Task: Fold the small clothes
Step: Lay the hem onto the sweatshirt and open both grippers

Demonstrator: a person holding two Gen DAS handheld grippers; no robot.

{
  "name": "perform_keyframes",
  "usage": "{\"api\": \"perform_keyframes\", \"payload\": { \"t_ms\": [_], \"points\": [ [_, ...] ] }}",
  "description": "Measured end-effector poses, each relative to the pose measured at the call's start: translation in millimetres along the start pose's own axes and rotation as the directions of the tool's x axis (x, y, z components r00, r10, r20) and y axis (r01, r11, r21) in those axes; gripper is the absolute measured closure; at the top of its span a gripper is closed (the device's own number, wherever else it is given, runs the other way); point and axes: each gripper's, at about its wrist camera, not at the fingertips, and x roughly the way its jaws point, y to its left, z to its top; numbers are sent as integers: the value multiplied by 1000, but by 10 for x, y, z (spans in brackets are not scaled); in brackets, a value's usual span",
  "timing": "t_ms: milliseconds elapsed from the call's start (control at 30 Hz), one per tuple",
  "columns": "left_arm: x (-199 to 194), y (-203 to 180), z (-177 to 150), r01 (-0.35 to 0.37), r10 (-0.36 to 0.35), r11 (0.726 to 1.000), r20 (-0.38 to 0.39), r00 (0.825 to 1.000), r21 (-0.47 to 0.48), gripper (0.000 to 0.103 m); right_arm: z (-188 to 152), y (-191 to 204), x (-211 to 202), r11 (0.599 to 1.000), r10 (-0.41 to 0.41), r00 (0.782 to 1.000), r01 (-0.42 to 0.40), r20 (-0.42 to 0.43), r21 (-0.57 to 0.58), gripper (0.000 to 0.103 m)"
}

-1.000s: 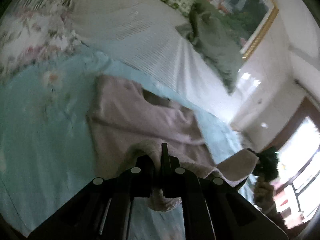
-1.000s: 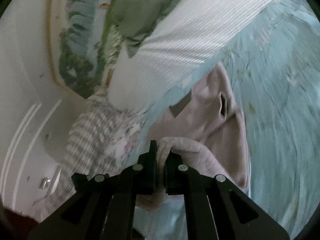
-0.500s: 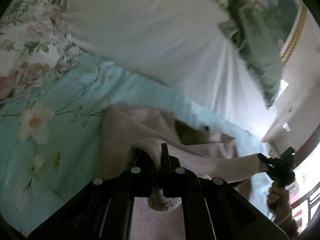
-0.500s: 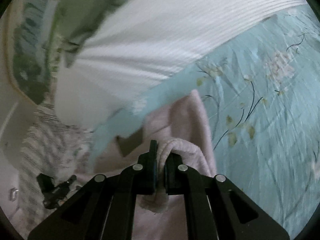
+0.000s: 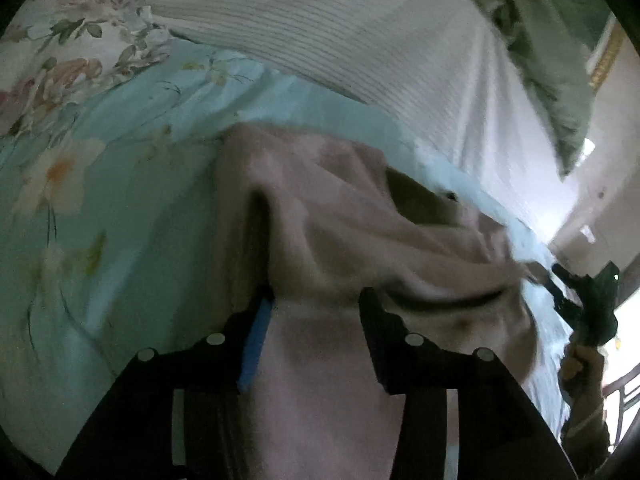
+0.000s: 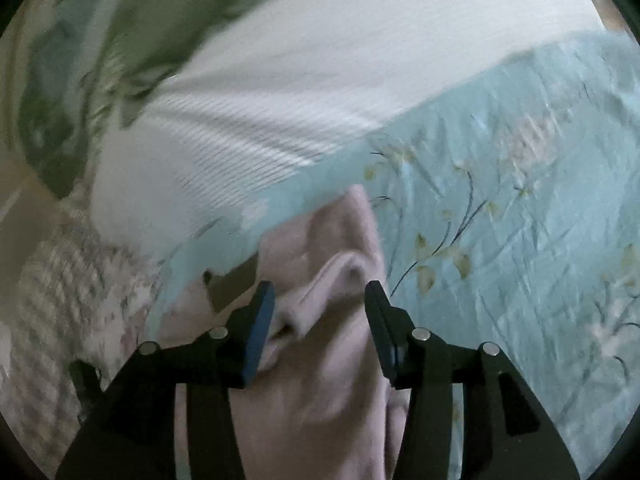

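Observation:
A small pale pink fleece garment lies on the light blue floral bedsheet, its bottom half doubled over the top. My left gripper hovers over its near left part; the jaws are opening and the cloth lies loose between them, not pinched. In the right wrist view the same garment fills the lower middle. My right gripper is over its right edge, jaws opening, a soft fold of cloth between the pads but free of them. The right gripper also shows at the far right of the left view.
A white ribbed blanket lies heaped just beyond the garment, with a green floral pillow behind it. A flowered quilt sits at the far left. The blue sheet stretches away to the right. A hand holds the right gripper.
Both grippers carried the garment's edge forward and down over its upper part, then their jaws parted and let the cloth go.

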Motion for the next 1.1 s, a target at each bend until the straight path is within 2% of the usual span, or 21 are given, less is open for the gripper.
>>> {"api": "perform_keyframes", "payload": {
  "t_ms": [33,100,200,233,333,400,467,500,533,600,633,733,767,833,900,967,1100],
  "points": [
    [-33,-79,-98,31,-31,999,-8,999,12,55,-81,112,39,998,23,999,-26,-48,-58,54],
    [3,-261,-251,74,-71,996,-51,996,50,52,-272,320,243,985,13,984,-44,-178,-169,54],
    [332,-524,-365,97,-81,991,-161,984,89,52,-531,603,656,944,-49,936,-71,-348,-323,54],
    [431,-577,-370,90,-71,991,-187,980,95,52,-578,668,802,933,-71,920,-76,-385,-353,54],
    [684,-662,-256,60,-35,992,-219,975,109,52,-528,767,1128,915,-104,910,-70,-401,-396,54],
    [738,-677,-85,66,-42,990,-193,980,123,52,-381,780,1321,905,-145,920,-25,-365,-424,54],
    [809,-651,160,31,-7,990,-177,984,137,52,-148,715,1474,919,-159,938,27,-309,-393,54],
    [849,-621,294,-3,26,990,-159,987,144,52,-54,665,1494,929,-158,947,46,-280,-368,54],
    [893,-572,444,-68,88,986,-126,988,155,52,73,581,1503,940,-168,958,84,-234,-331,54],
    [963,-450,687,-147,159,979,-80,984,143,52,305,370,1481,951,-229,964,190,-139,-245,55],
    [985,-350,820,-179,186,977,-55,981,116,52,396,251,1440,959,-236,966,213,-110,-186,55],
    [948,-49,1096,-219,219,976,6,976,21,52,507,-5,1280,981,-190,979,187,-71,-43,55],
    [914,14,1131,-206,206,979,13,979,-5,53,485,-4,1219,983,-183,981,181,-67,-35,55],
    [798,136,1134,-134,136,988,22,990,-71,53,392,64,1077,984,-173,983,171,-53,-44,53],
    [655,150,1049,-126,131,988,47,990,-93,51,255,163,917,991,-126,991,124,-48,-40,46],
    [493,142,869,-104,110,990,59,992,-98,48,63,249,775,995,-92,994,90,-52,-42,45],
    [141,47,338,-5,15,990,69,998,-142,48,-326,430,582,999,-35,997,33,-76,-29,44]
  ]
}}
